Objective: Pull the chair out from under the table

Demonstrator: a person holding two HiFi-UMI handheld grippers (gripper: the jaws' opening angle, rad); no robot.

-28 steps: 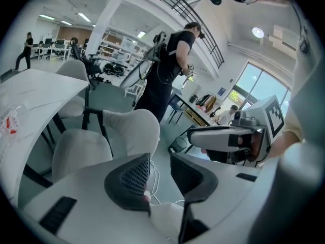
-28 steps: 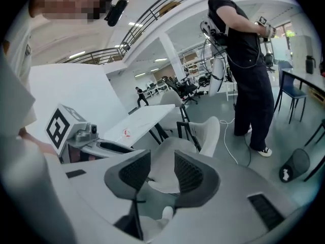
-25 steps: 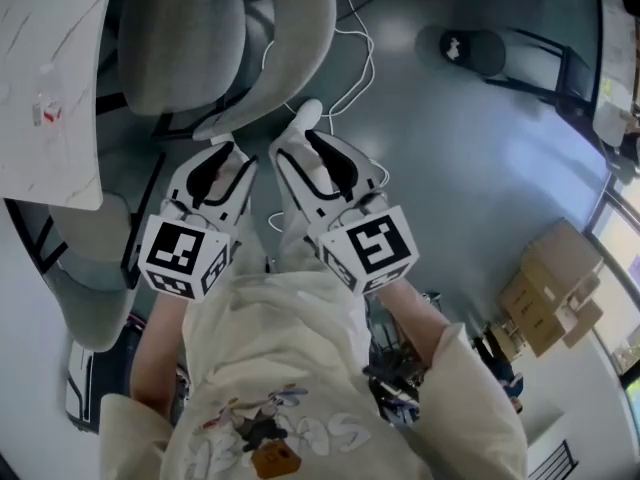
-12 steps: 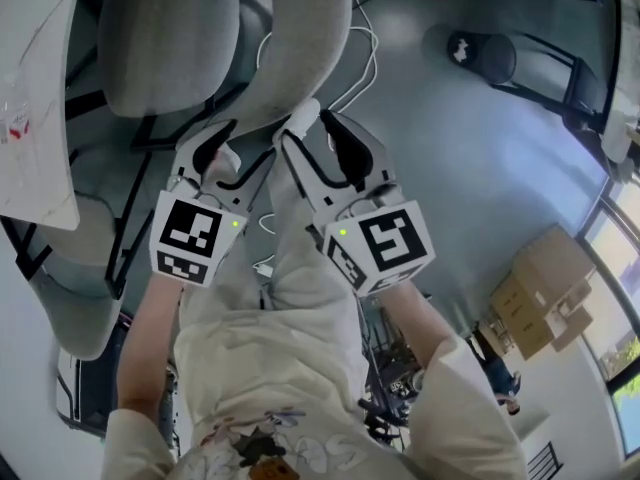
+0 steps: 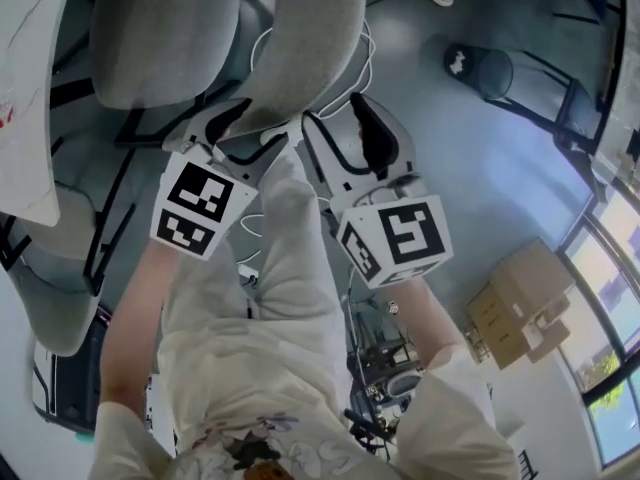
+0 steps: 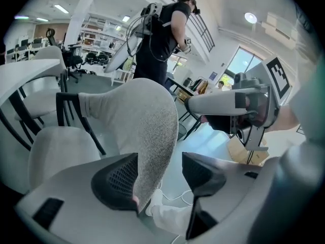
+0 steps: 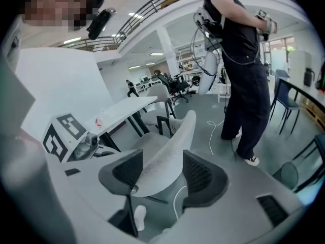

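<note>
The grey fabric chair shows its seat (image 5: 165, 28) and curved backrest (image 5: 300, 38) at the top of the head view, next to the white table (image 5: 30, 88) on the left. My left gripper (image 5: 245, 128) straddles the backrest's near edge; its jaws are opening. In the left gripper view the backrest (image 6: 147, 131) lies between the pads of the left gripper (image 6: 160, 172), close against the left pad, with a gap at the right one. My right gripper (image 5: 340, 128) is also opening. Its pads flank the backrest (image 7: 167, 151) loosely in the view of the right gripper (image 7: 162, 172).
A second grey chair (image 5: 60, 298) stands at the lower left. A white cable (image 5: 365, 48) lies on the floor beyond the backrest. A black round object (image 5: 478, 68) and cardboard boxes (image 5: 520, 308) are to the right. A person in black (image 7: 244, 60) stands nearby.
The jaws of both grippers have spread wider around the backrest's edge. Both hands have shifted up the picture, and the chair sits higher in the frame.
</note>
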